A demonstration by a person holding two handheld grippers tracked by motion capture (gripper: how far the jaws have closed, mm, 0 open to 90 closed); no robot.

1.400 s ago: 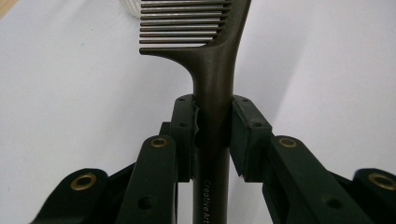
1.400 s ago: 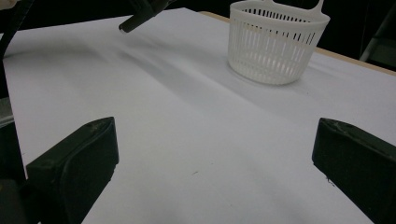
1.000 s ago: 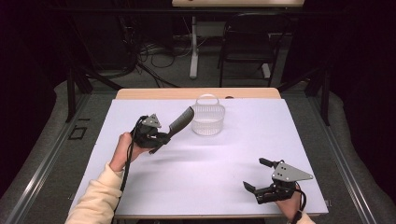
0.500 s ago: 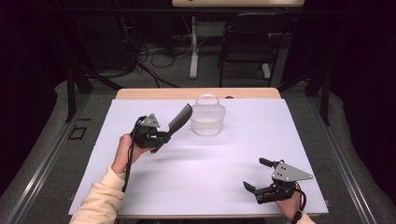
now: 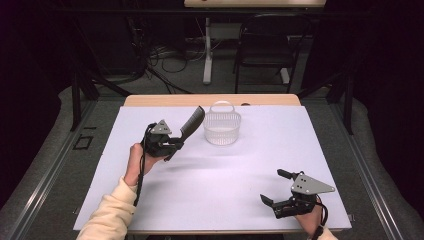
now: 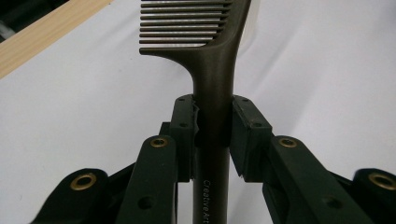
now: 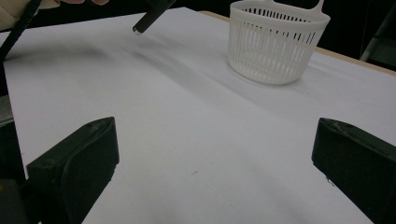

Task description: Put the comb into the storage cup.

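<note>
My left gripper is shut on the handle of a dark comb, held above the white table sheet with the toothed end pointing up towards a white plastic basket. In the left gripper view the pads press both sides of the comb handle, teeth at the top. My right gripper rests near the front right of the sheet, jaws wide apart with nothing between them. In the right gripper view the right gripper looks across bare sheet to the basket and the comb's handle end.
The table's wooden back edge shows behind the sheet. Past the table stand a dark chair, a desk leg and loose floor cables. Bare sheet lies between the two grippers.
The comb's far end has tilted slightly higher; both hands stay where they were.
</note>
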